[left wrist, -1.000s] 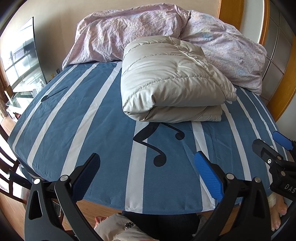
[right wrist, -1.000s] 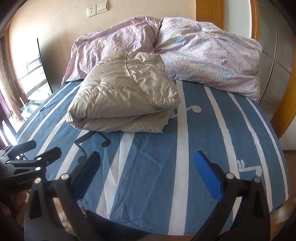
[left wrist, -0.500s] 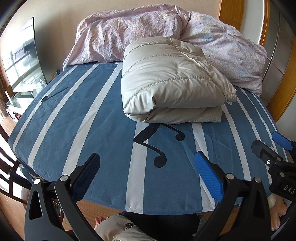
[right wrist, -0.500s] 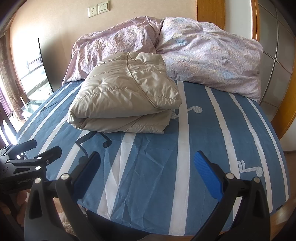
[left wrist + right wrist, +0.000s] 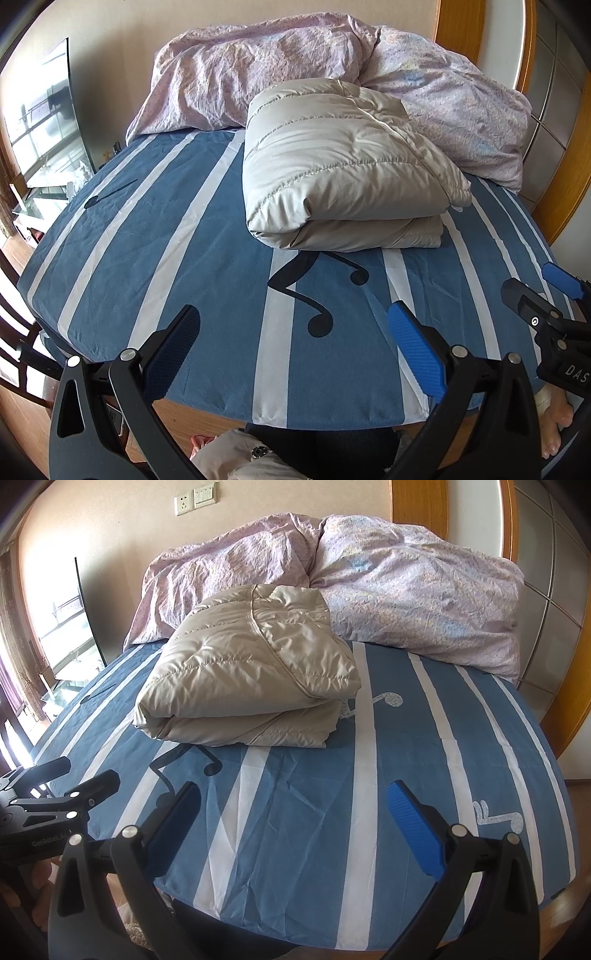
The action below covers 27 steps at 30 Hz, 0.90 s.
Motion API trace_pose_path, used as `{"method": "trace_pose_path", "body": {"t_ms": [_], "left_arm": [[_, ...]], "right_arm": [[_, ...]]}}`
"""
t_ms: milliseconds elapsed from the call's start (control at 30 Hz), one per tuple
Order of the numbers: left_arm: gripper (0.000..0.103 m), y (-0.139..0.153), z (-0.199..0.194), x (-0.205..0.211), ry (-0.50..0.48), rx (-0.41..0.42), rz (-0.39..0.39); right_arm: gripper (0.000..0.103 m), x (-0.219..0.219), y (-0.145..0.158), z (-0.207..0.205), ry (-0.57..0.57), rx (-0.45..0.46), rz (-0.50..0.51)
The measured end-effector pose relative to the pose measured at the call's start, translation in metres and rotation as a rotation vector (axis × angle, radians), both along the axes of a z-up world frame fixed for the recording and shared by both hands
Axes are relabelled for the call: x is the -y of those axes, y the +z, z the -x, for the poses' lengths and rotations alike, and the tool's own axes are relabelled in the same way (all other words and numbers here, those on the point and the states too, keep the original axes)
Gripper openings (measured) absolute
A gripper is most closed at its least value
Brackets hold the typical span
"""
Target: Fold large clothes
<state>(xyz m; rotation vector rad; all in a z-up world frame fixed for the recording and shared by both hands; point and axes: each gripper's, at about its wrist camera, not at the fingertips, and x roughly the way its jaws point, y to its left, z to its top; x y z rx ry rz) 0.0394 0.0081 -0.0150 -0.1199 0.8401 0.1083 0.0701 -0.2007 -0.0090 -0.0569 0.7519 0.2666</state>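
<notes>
Lying folded in 2 puffy layers (beige, quilted): jacket [image 5: 343, 173] [image 5: 251, 672].

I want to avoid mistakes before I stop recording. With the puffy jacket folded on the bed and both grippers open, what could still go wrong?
1. The folded beige quilted down jacket is puffy; its top layer bulges over the lower one, so it may spring open.
2. Its far edge lies against the crumpled pink floral duvet, which might slump onto it.
3. The left gripper and right gripper, both open, hang over the blue striped bedsheet and could snag it.
</notes>
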Motion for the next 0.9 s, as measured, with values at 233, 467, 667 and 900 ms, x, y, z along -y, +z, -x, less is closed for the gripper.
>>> {"method": "trace_pose_path", "body": {"t_ms": [233, 467, 667, 900], "left_arm": [[0.102, 0.0016, -0.0006, 0.0026, -0.005, 0.003, -0.003], [0.102, 0.0012, -0.0009, 0.0046, -0.006, 0.006, -0.002], [0.102, 0.0013, -0.0001, 0.0061, -0.008, 0.012, -0.006], [0.102, 0.002, 0.0007, 0.0081, -0.013, 0.014, -0.008]], "right_arm": [[0.101, 0.0019, -0.0001, -0.0003, -0.001, 0.0, -0.001], [0.101, 0.0021, 0.0002, -0.0006, -0.001, 0.0, -0.002], [0.101, 0.0023, 0.0003, -0.0005, 0.0, 0.0, -0.002], [0.101, 0.0035, 0.0004, -0.0007, -0.001, 0.001, -0.004]]}}
